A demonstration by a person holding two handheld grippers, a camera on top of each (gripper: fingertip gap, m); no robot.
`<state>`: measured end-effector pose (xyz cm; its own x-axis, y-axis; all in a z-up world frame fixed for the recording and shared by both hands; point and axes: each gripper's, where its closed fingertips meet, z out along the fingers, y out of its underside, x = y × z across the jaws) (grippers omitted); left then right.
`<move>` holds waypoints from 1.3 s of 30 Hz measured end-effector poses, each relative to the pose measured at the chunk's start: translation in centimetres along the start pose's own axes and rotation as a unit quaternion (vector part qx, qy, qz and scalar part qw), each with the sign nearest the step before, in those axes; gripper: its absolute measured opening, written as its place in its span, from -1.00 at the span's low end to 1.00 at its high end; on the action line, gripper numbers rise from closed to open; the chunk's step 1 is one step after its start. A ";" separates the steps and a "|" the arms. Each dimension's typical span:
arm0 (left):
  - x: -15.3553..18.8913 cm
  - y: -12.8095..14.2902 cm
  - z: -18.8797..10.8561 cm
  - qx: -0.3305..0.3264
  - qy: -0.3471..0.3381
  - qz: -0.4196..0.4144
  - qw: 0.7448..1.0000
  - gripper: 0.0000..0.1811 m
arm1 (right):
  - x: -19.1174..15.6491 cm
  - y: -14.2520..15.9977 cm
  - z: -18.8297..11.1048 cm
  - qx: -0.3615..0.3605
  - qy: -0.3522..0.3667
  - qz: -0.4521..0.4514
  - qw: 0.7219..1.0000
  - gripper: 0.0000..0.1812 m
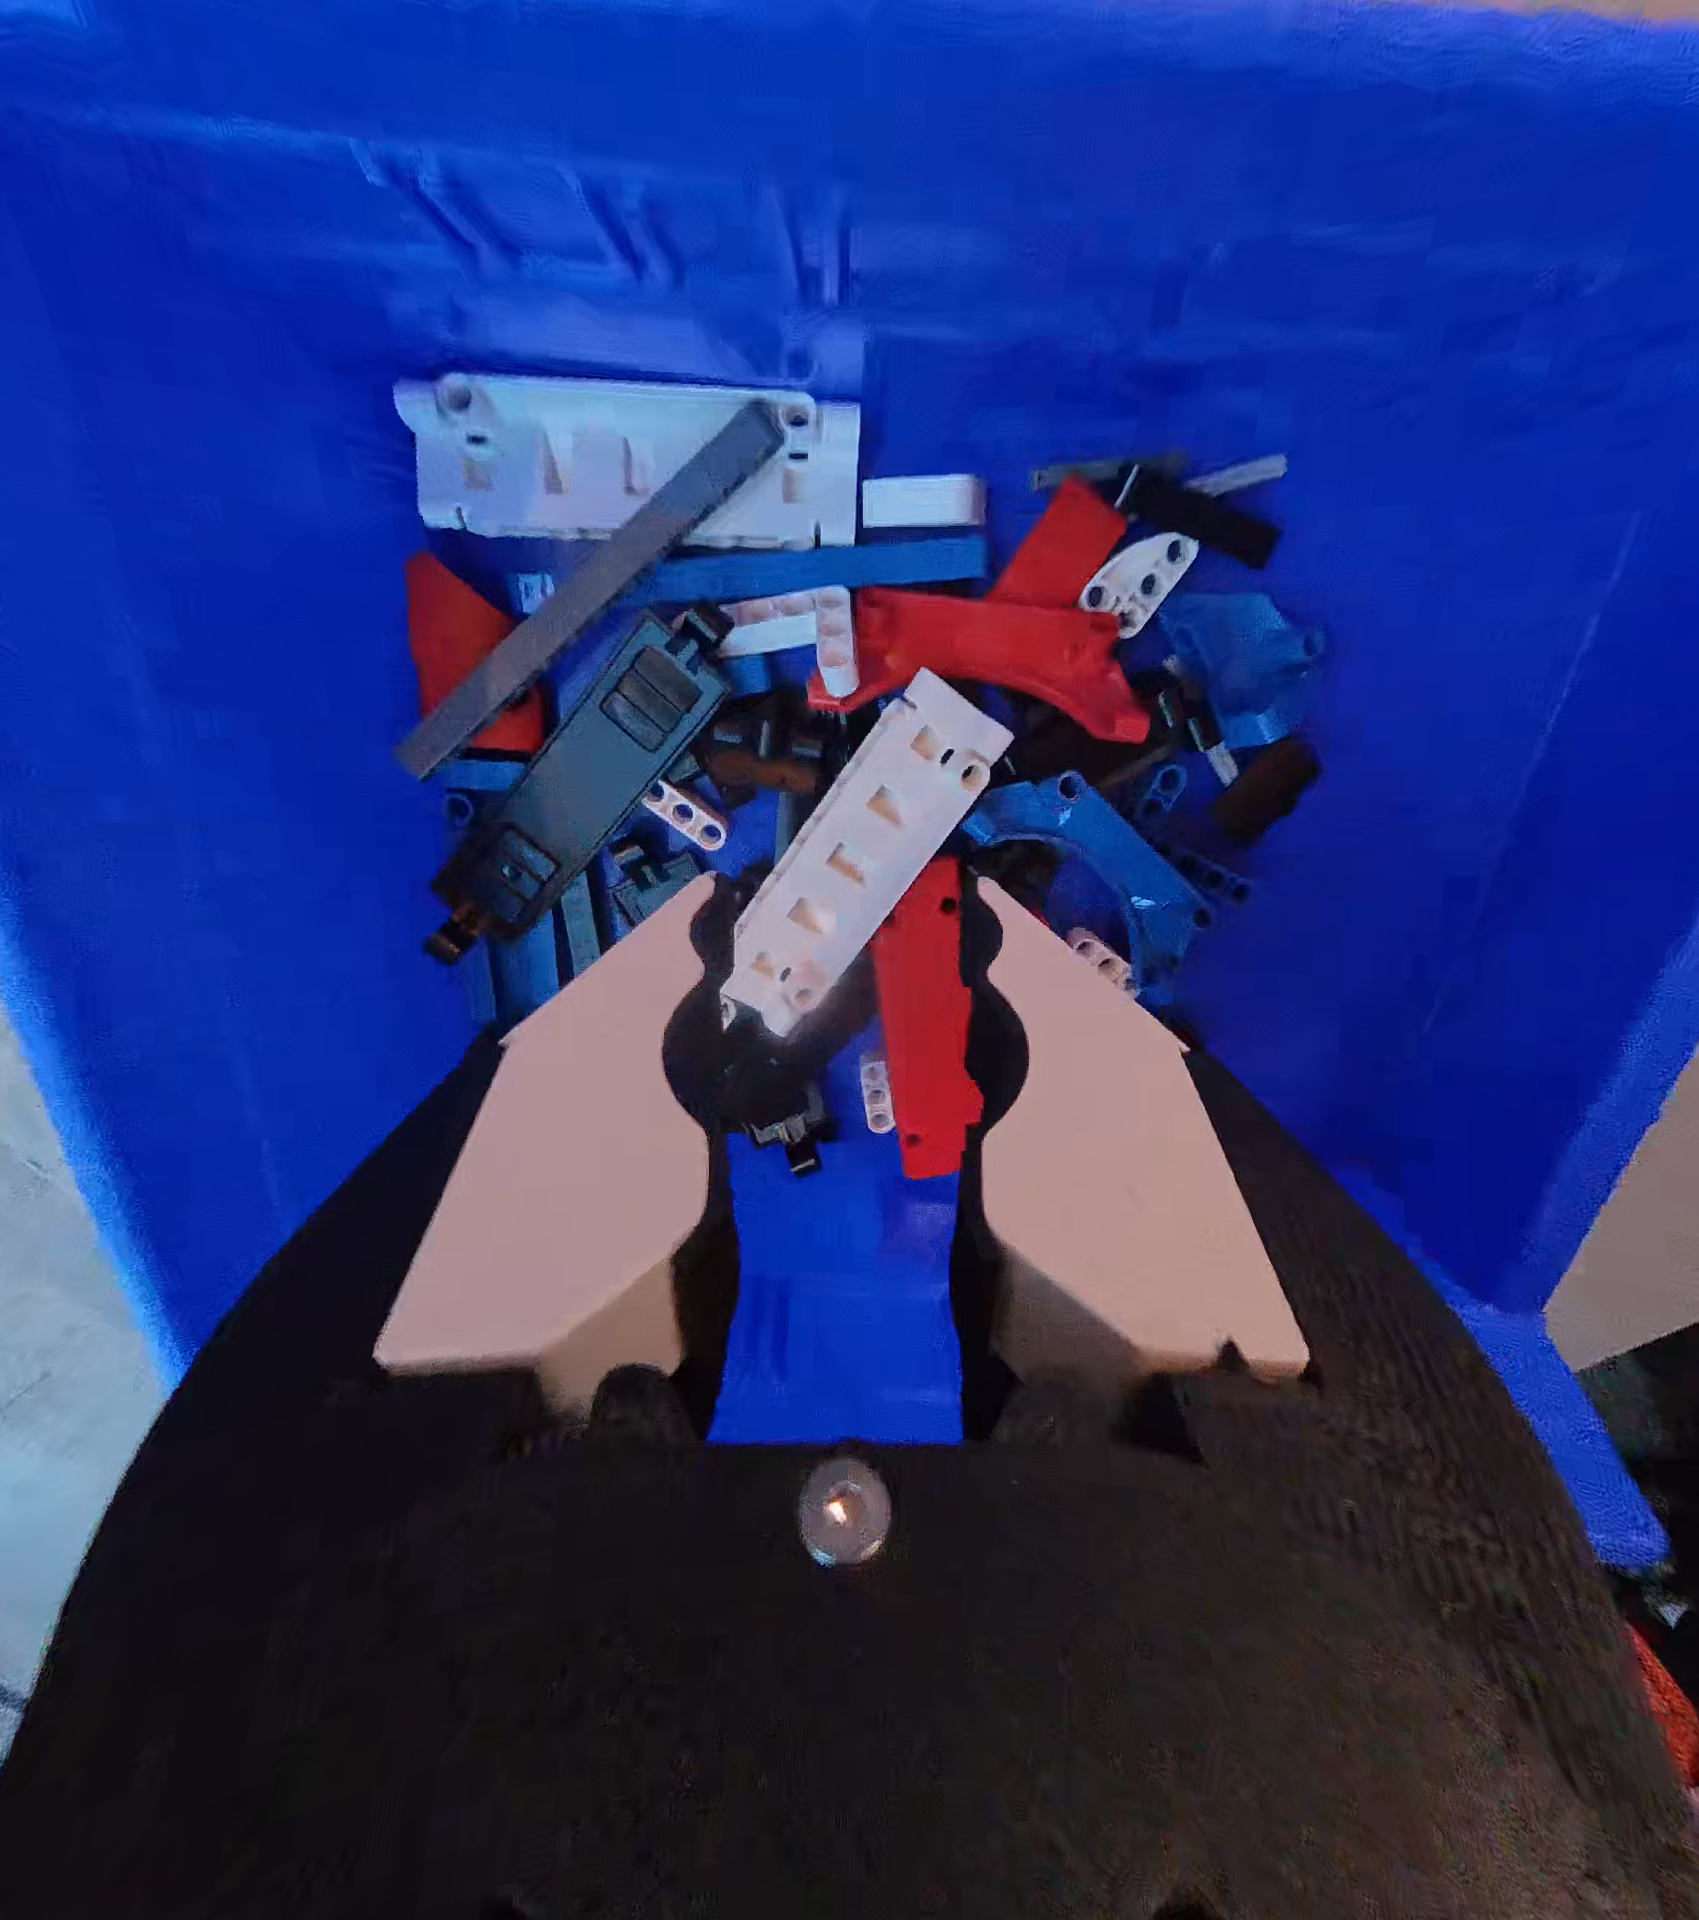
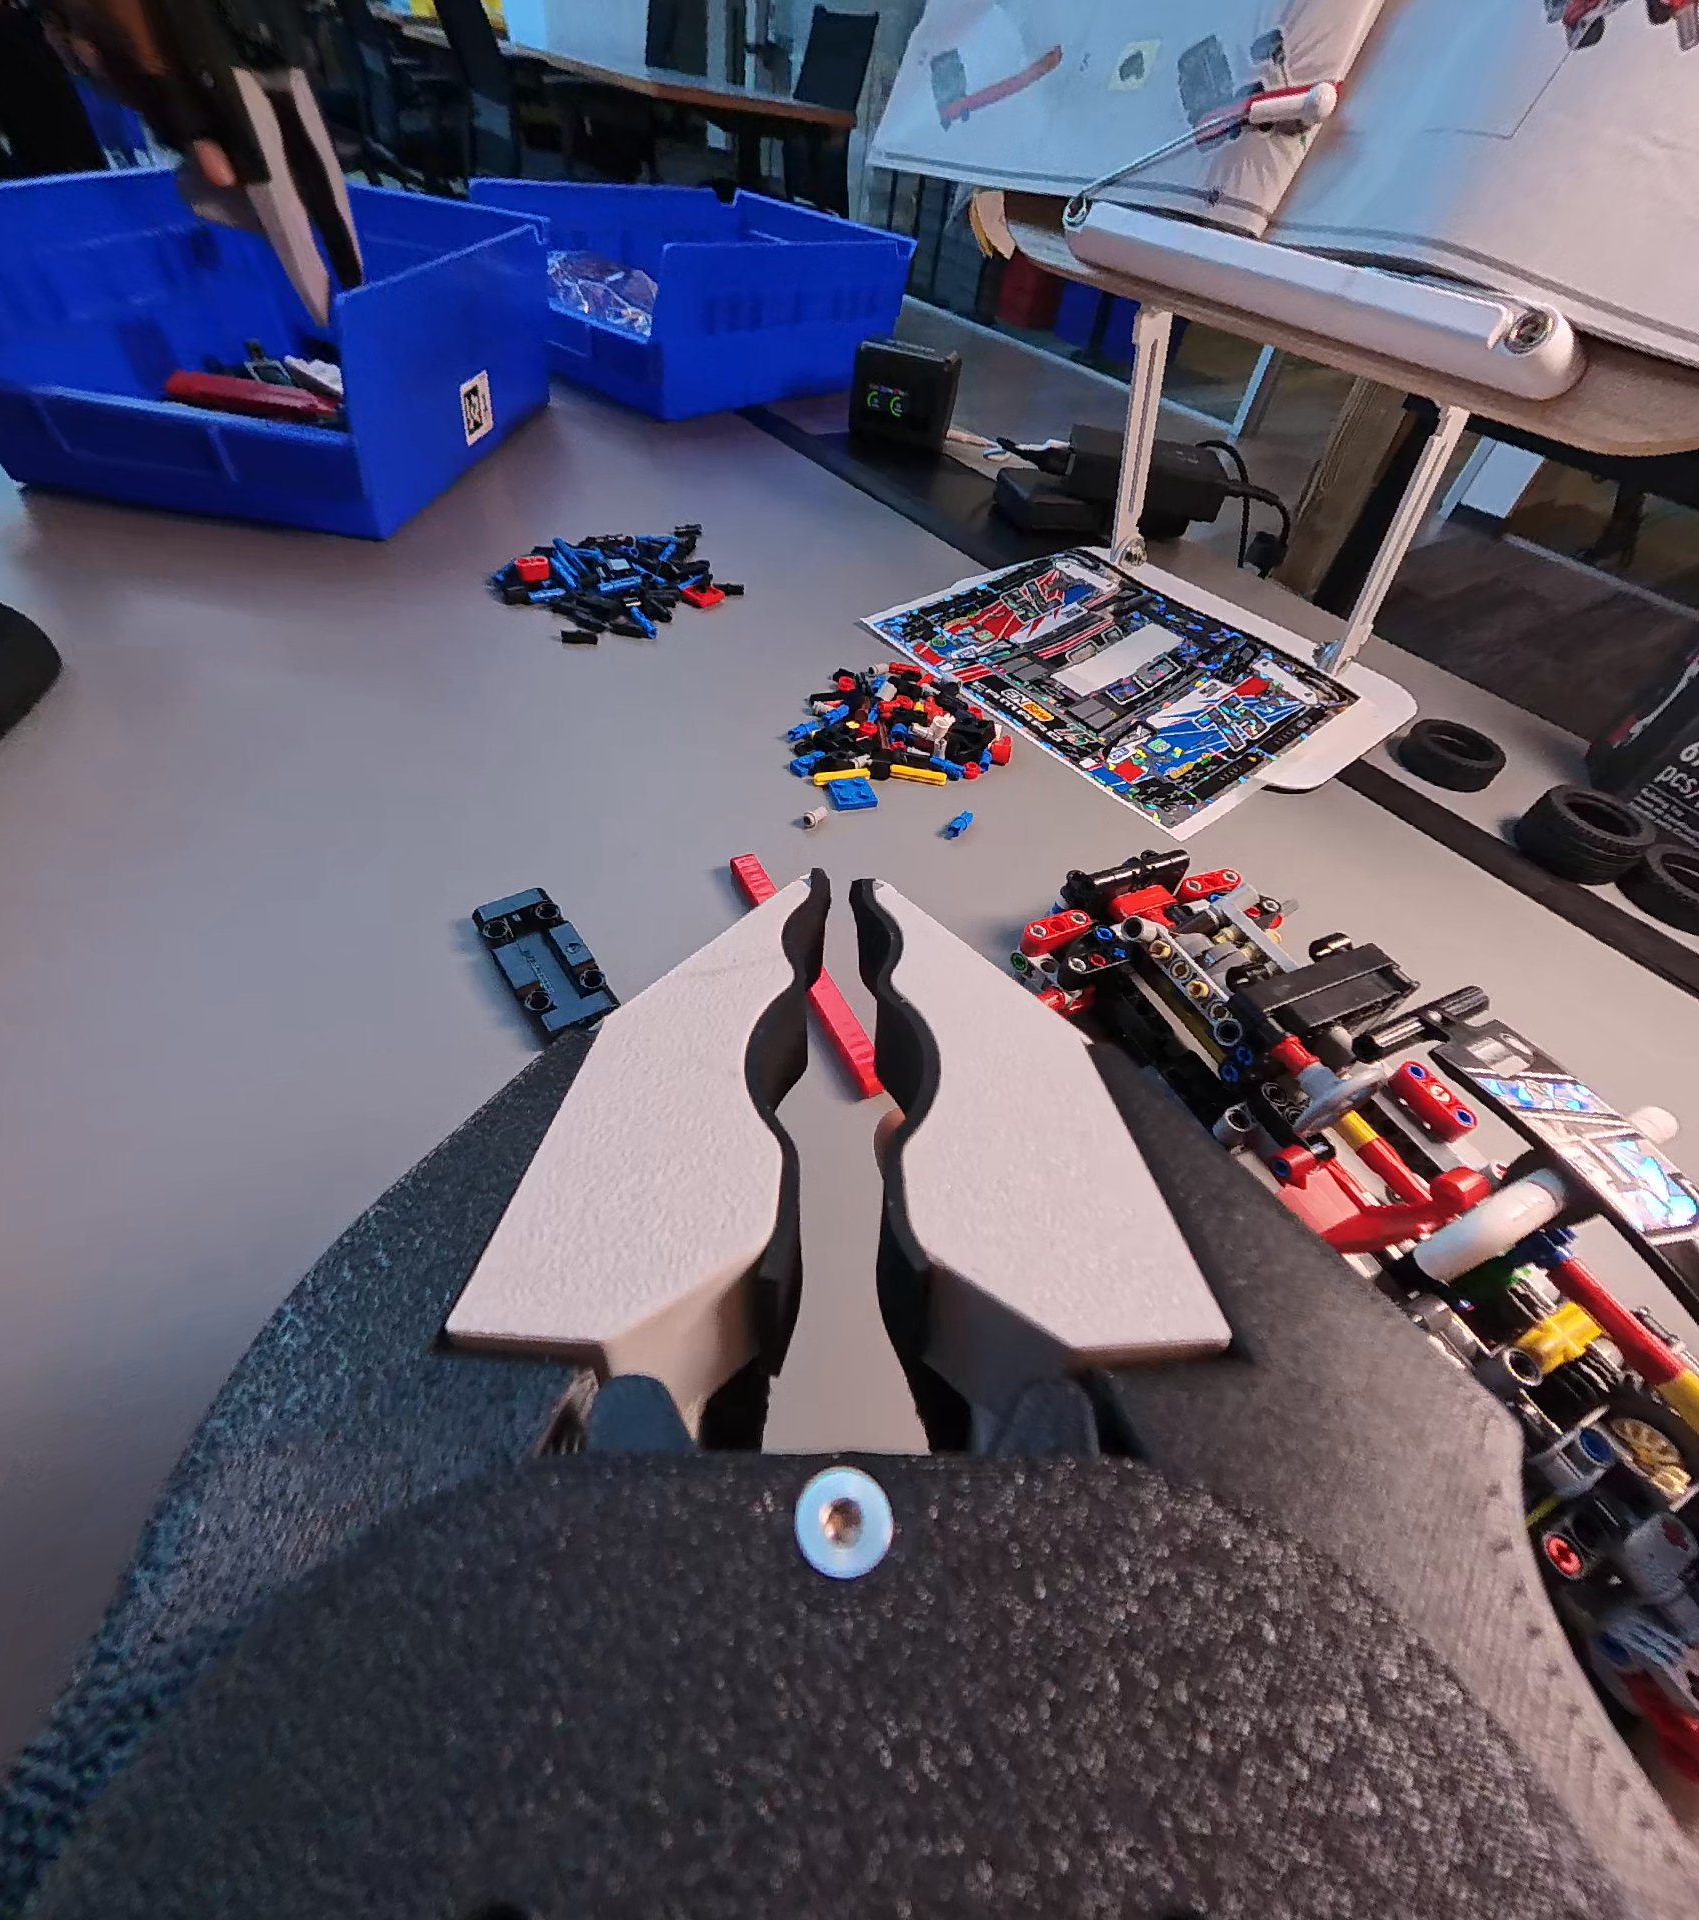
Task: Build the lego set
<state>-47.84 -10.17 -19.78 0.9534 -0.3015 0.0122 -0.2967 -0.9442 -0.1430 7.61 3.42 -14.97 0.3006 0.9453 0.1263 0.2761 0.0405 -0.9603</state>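
In the left wrist view my left gripper (image 1: 845, 889) is open and reaches down into a blue bin (image 1: 201, 623) of loose Lego parts. A long white panel (image 1: 866, 842) and a red panel (image 1: 928, 1029) lie between its fingers, over the pile. I cannot tell whether the pads touch them. In the right wrist view my right gripper (image 2: 842, 885) is shut and empty, low over the grey table (image 2: 253, 831). A thin red beam (image 2: 840, 1023) lies on the table beneath it. The part-built Lego car (image 2: 1344, 1101) lies just to its right. The left gripper (image 2: 305, 239) also shows over the bin (image 2: 201, 447).
A black flat piece (image 2: 544, 966) lies left of the right gripper. Two heaps of small parts (image 2: 616, 582) (image 2: 886, 727), a sticker sheet (image 2: 1105, 675), a booklet on a stand (image 2: 1344, 156), tyres (image 2: 1583, 831) and a second blue bin (image 2: 720, 281) lie beyond. The left gripper is farther from the black flat piece (image 2: 544, 966), some 50 cm, than the right, some 12 cm.
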 end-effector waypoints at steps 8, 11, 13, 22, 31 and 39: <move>3.0 2.7 2.5 -0.083 0.074 0.011 0.994 -0.84 | 0.2 -0.4 -0.3 0.006 0.006 -0.002 1.000 -0.97; 7.1 2.3 0.4 -0.064 0.167 0.015 0.984 -0.87 | 0.2 -0.4 -0.3 0.006 0.005 -0.002 1.000 -0.98; 9.6 2.3 -1.0 -0.052 0.211 0.028 0.976 -0.91 | 0.1 -0.4 -0.2 0.005 0.003 -0.005 1.000 -0.97; 3.2 1.9 -1.4 -0.008 0.019 0.012 1.000 -0.63 | -0.3 -0.3 0.0 0.002 -0.004 -0.010 1.000 -0.97; 3.3 3.0 4.0 -0.086 0.060 0.001 0.994 -0.54 | -0.1 -0.5 -0.4 0.005 0.006 -0.014 1.000 -0.97; 3.7 0.9 1.2 -0.017 0.074 0.015 0.997 -0.72 | 0.0 -0.5 -0.3 0.004 0.005 -0.014 1.000 -0.97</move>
<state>-44.54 -11.95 -21.01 0.9262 -0.3442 0.1540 -0.3297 -0.9374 -0.1120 7.70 3.31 -14.44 0.3026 0.9401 0.1567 0.2772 0.0705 -0.9582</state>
